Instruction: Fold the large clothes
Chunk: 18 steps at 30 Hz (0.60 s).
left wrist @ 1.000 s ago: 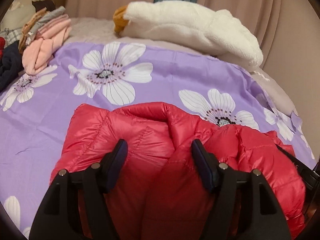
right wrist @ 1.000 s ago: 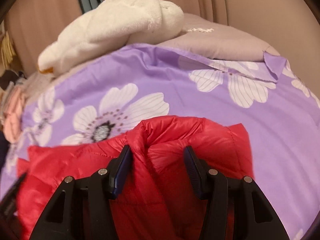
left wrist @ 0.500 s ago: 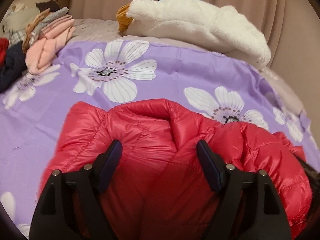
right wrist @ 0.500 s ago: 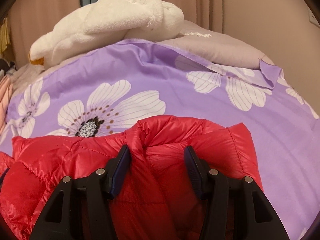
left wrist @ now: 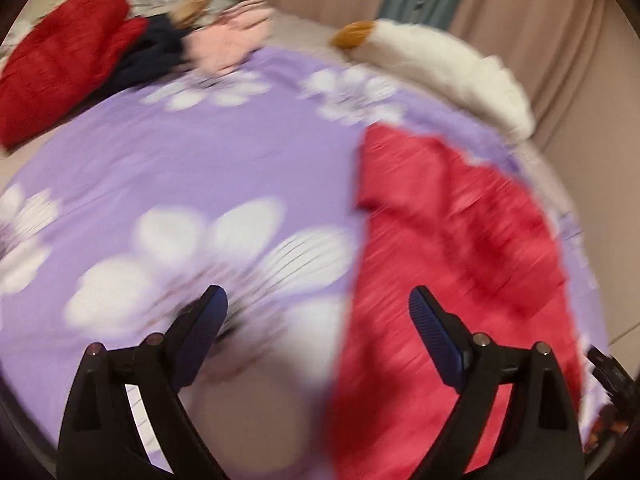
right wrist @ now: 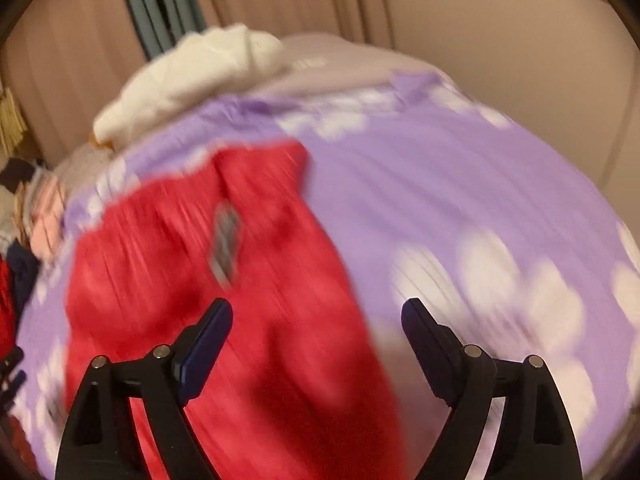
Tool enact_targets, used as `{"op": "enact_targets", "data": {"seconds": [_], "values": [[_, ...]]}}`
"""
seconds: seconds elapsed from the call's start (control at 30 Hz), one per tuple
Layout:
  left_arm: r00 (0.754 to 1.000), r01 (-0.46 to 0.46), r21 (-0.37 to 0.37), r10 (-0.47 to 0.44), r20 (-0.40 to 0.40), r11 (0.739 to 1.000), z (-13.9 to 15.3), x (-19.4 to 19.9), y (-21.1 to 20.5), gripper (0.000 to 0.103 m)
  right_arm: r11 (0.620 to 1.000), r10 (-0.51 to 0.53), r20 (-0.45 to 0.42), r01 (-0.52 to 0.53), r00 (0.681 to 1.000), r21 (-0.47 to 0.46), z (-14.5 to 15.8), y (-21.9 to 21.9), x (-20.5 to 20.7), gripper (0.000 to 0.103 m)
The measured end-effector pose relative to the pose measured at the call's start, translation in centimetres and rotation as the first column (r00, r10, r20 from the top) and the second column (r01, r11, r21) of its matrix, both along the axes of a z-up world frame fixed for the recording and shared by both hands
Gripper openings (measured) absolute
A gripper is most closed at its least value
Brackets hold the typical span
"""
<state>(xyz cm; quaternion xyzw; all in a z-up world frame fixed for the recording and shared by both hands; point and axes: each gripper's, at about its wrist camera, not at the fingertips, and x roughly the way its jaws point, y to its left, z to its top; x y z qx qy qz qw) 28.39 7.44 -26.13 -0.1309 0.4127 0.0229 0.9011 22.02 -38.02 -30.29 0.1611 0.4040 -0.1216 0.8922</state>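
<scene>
Left gripper (left wrist: 316,312), right gripper (right wrist: 316,320): jaws opening, nothing clamped. Puffy red quilted jacket (left wrist: 452,264) released, lying on purple floral bedsheet (left wrist: 224,160), 2 o'clock of left fingers, 10 o'clock of right. Risk: slippery padding springs back, fold reopens. Frames blurred.

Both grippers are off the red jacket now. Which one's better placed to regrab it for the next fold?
Marginally the right gripper: the red jacket runs under its left finger and the opening jaws. The left gripper has it only by its right finger, mostly floral sheet ahead. Both views are blurred, neither touching.
</scene>
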Motion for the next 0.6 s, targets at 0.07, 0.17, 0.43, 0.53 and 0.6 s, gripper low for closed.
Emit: {"op": "enact_targets", "data": {"seconds": [0.07,0.17,0.43,0.53,0.6], "values": [[0.998,0.013,-0.093,-0.019,-0.057,0.996,-1.8,-2.3,1.2,0.092,0.999,-0.029,-0.037,0.03,0.999,0.021,-1.5,-0.7,-2.5,0.086],[0.987,0.049,-0.265,-0.087,-0.135,0.963,-4.5,-5.3,1.5,0.092,0.983,-0.085,-0.033,0.09,0.996,0.159,-3.5,-2.1,-6.2,0.086],[0.917,0.207,-0.731,-0.388,-0.086,0.65,-7.3,-9.1,-5.5,0.094,0.899,0.007,0.06,-0.033,0.998,0.437,-4.8,2.5,-7.9,0.086],[0.936,0.198,-0.697,-0.344,-0.074,0.689,-7.6,-9.2,-8.1,0.094,0.846,0.061,0.076,-0.092,0.995,0.525,-5.6,5.2,-6.9,0.086],[0.95,0.186,-0.67,-0.306,-0.065,0.719,-7.2,-8.5,-8.9,0.093,0.836,0.069,0.07,-0.096,0.995,0.54,-6.0,6.1,-6.4,0.086]]}}
